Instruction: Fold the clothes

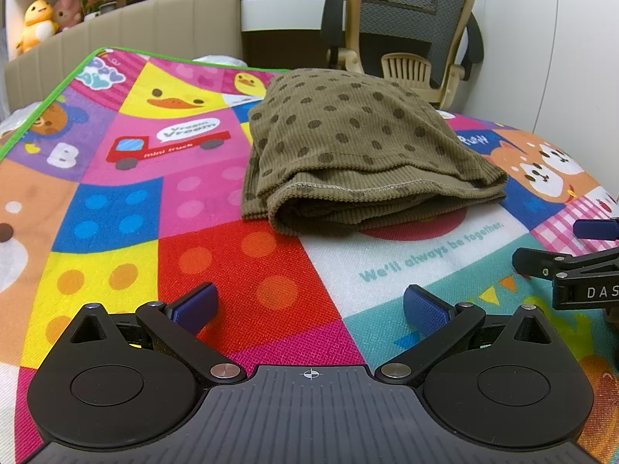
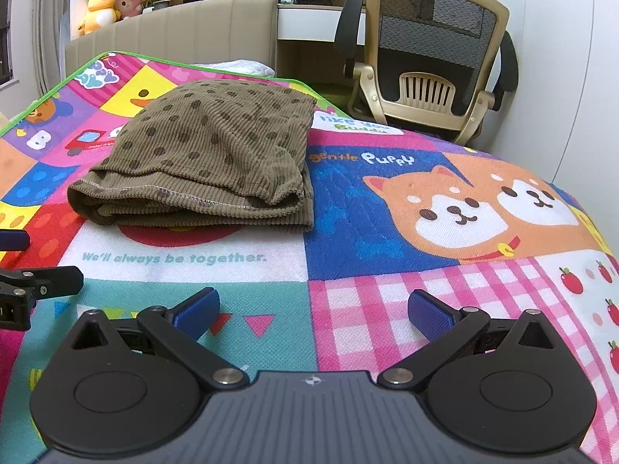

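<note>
— Lying on the colourful play mat (image 1: 116, 208) is the folded brown dotted garment (image 1: 359, 147), in the middle.

— And each tool?

— Left tool (image 1: 309, 305) and right tool (image 2: 313, 309) are both spread wide, empty, near the garment, not touching it.

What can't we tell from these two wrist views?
- Garment type: folded into a bundle in both views, inner layers hidden, so sleeves or legs can't be told.
- Mat under the garment: covered by the cloth.
- Right gripper in the left wrist view: cut off by the right edge.
- Left gripper in the right wrist view: cut off by the left edge.
</note>
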Tool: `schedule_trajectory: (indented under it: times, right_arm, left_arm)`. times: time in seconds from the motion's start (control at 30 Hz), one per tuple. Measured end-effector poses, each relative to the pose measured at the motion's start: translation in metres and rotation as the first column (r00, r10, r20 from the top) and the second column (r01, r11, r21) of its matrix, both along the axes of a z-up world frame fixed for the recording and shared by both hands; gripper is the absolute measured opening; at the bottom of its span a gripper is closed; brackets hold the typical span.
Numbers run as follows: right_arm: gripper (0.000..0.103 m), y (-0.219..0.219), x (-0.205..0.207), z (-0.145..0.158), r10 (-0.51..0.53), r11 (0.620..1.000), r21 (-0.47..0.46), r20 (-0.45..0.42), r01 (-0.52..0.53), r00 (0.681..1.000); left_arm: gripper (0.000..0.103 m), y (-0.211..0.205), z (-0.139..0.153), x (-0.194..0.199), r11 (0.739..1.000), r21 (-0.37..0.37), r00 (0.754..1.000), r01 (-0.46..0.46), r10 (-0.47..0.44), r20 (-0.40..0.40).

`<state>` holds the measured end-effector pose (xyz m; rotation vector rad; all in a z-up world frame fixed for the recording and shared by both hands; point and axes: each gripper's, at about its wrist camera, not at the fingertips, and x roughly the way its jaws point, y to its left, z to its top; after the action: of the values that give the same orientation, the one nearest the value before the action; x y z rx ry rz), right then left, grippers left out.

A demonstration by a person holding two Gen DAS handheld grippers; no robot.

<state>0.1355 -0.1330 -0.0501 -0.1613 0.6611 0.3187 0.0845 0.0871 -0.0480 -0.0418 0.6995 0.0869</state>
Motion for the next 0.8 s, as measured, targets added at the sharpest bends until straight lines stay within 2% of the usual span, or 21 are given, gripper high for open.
schedule_trajectory:
  times: [0.57,0.8]
  right_arm:
    - [0.103,-0.0009,-0.0001,0.0004,0.002,1.000,-0.005,0.004,-0.002,1.000]
    - [0.103,-0.0003,-0.0004,0.0002,0.002,1.000,-0.008,0.006,-0.002,1.000]
  left_arm:
    - [0.103,0.0044,0.0003,-0.0007,1.000,-0.031,1.000,0.000,0.000,0.010]
    - [0.103,0.0029,0.0004,0.0006,1.000,-0.019,1.000,0.001,-0.001,0.003]
